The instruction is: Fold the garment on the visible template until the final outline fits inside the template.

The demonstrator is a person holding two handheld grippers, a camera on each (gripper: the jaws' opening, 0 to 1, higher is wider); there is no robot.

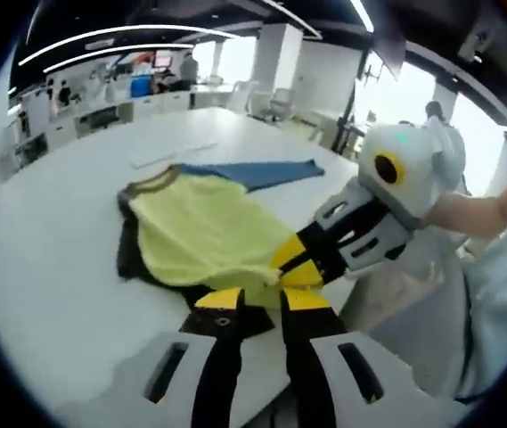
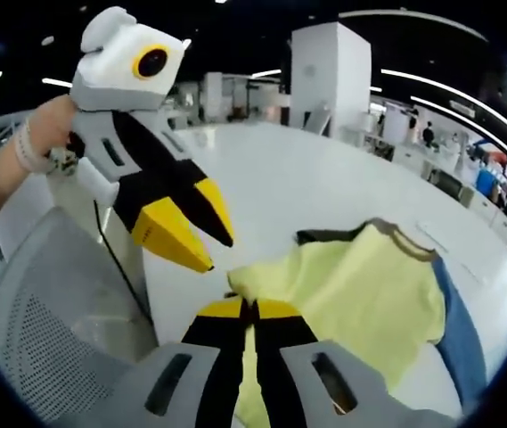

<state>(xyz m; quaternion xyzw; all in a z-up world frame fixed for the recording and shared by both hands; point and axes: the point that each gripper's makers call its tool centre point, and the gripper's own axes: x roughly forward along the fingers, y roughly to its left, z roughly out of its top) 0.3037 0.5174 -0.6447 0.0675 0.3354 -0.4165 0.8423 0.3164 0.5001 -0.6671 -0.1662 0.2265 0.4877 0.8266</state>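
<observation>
Start at the left of the table: the yellow shirt lies there flat, collar toward the far side, dark trim along its left edge and a blue strip poking out past its far right corner. I judge that strip to be part of the template or a layer under the shirt, but I can't tell which, so check before you fold against it.

Your left gripper sits at the near hem with its yellow tips closed together. Whether any cloth is pinched between them I cannot tell from the left gripper view. In the right gripper view it hangs above the table edge, so it may well be holding nothing.

Your right gripper has its tips pressed shut at the near corner of the shirt, apparently clamped on the fabric there.

The risks as I judge them: if only one side has hold, lifting will drag the shirt askew and off its outline. The hem lies right by the table edge, so a pull toward you could slide it over. A thin pinch may slip mid-fold and leave a crooked crease. The grey chair stands just beside your hands and could snag a swing.
</observation>
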